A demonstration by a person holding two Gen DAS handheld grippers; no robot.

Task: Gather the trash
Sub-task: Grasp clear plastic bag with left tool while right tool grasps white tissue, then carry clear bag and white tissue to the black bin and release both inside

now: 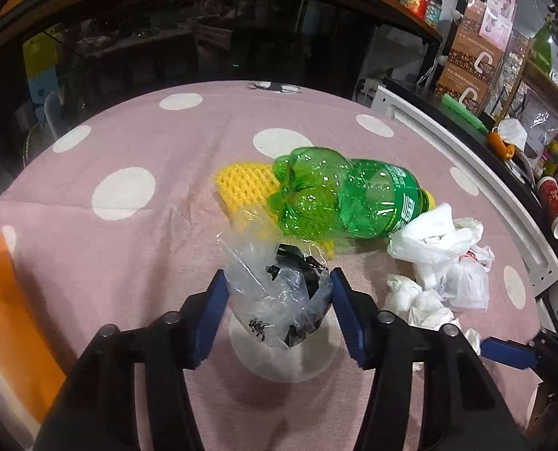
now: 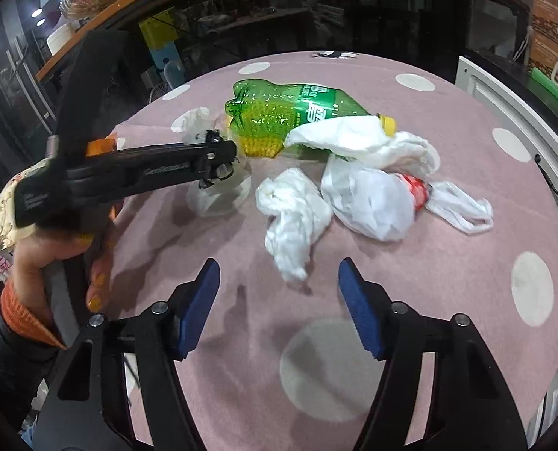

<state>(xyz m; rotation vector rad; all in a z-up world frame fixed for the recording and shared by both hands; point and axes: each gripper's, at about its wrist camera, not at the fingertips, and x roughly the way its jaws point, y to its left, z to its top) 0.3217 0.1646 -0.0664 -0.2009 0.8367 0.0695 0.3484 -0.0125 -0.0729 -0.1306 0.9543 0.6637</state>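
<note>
My left gripper (image 1: 279, 282) is shut on a crumpled clear plastic bag (image 1: 275, 293) with black print, held just above the pink dotted tablecloth (image 1: 128, 263). Beyond it lie a green plastic bottle (image 1: 339, 197) on its side and a yellow foam net (image 1: 241, 186). White crumpled tissue (image 1: 410, 297) and white plastic bags (image 1: 440, 240) lie to the right. My right gripper (image 2: 275, 293) is open and empty, just short of a white tissue wad (image 2: 294, 218). In the right wrist view the left gripper (image 2: 219, 158) reaches in from the left, by the bottle (image 2: 290, 112) and the white bags (image 2: 373, 199).
A white frame (image 1: 467, 158) runs along the table's right edge. Behind it a dark counter holds boxes (image 1: 470, 64), a red paper cup (image 1: 555, 206) and other clutter. An orange object (image 1: 4, 300) lies at the table's left. A dark glass cabinet stands behind.
</note>
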